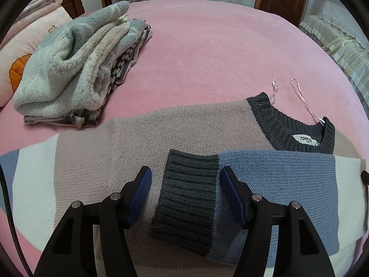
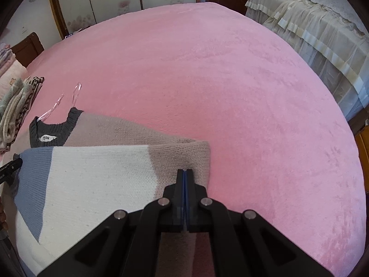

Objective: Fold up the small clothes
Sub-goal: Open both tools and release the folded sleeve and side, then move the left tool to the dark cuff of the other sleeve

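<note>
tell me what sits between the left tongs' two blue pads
The dark grey ribbed cuff of the colour-block knit sweater lies between the left tongs, untouched by the open pads; left wrist view.

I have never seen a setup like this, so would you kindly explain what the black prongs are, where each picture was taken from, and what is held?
The prongs are two-finger grippers that a person holds, one per hand, each with a camera looking along its fingers. The left gripper stands open over a sweater's grey cuff, gripping nothing. The right gripper is shut at the sweater's folded edge; whether it pinches cloth is unclear. The sweater lies on a pink bed, a sleeve folded across it. A pile of folded clothes sits further back.
</note>
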`<state>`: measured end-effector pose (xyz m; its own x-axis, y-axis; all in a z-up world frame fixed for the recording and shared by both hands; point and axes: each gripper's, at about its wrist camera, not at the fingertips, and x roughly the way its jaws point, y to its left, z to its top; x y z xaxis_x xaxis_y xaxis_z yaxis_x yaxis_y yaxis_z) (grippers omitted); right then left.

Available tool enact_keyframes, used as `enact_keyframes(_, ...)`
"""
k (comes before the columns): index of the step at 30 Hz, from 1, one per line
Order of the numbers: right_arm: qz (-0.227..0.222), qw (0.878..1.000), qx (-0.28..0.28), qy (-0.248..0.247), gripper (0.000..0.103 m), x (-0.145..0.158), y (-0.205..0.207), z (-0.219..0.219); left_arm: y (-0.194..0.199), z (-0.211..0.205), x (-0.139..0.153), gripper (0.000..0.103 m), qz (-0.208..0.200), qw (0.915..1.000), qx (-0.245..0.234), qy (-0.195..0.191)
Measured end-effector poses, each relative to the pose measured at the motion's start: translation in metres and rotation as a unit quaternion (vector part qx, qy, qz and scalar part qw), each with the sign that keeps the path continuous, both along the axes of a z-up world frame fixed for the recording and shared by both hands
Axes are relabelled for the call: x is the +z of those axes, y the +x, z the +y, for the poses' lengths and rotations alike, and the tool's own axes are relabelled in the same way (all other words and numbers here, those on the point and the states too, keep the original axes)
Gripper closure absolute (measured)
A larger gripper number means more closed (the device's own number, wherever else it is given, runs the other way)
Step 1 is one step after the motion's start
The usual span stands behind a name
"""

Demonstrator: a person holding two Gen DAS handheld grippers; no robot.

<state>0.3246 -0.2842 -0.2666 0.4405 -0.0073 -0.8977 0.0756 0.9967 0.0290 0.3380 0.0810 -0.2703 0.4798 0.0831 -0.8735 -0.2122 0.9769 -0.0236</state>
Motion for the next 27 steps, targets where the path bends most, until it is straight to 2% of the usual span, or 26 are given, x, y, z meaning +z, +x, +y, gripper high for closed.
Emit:
enact_keyframes(6,-0.015,0.999,-0.003,0.043,0.1,0.032,-0.021,0.002,-0.017,-0.014,0.029,0.041,-0.007,0.9993,-0.022,0.029)
enact_keyframes(9,-0.027,0.998,-0.001,0.056,0.1,0.055,-0.044,0.008,-0.035,-0.019,0.052,0.034,-0.019,0.9992,-0.031,0.019)
enact_keyframes(11,-0.036,0.997,-0.001,0.068,0.099,0.071,-0.066,0.013,-0.051,-0.021,0.071,0.022,-0.034,0.9989,-0.031,0.007)
enact_keyframes(14,-0.048,0.995,0.0,0.085,0.094,0.093,-0.095,0.017,-0.078,-0.024,0.101,0.017,-0.064,0.9971,-0.039,-0.014)
enact_keyframes(19,-0.06,0.994,0.009,0.095,0.09,0.121,-0.138,0.028,-0.134,-0.028,0.142,0.013,-0.092,0.9944,-0.041,-0.03)
enact_keyframes(23,-0.064,0.993,0.016,0.099,0.09,0.138,-0.165,0.042,-0.163,-0.022,0.159,0.009,-0.102,0.9933,-0.037,-0.041)
enact_keyframes(27,-0.071,0.991,0.026,0.113,0.09,0.153,-0.182,0.057,-0.194,-0.016,0.17,0.009,-0.101,0.9941,-0.036,-0.02)
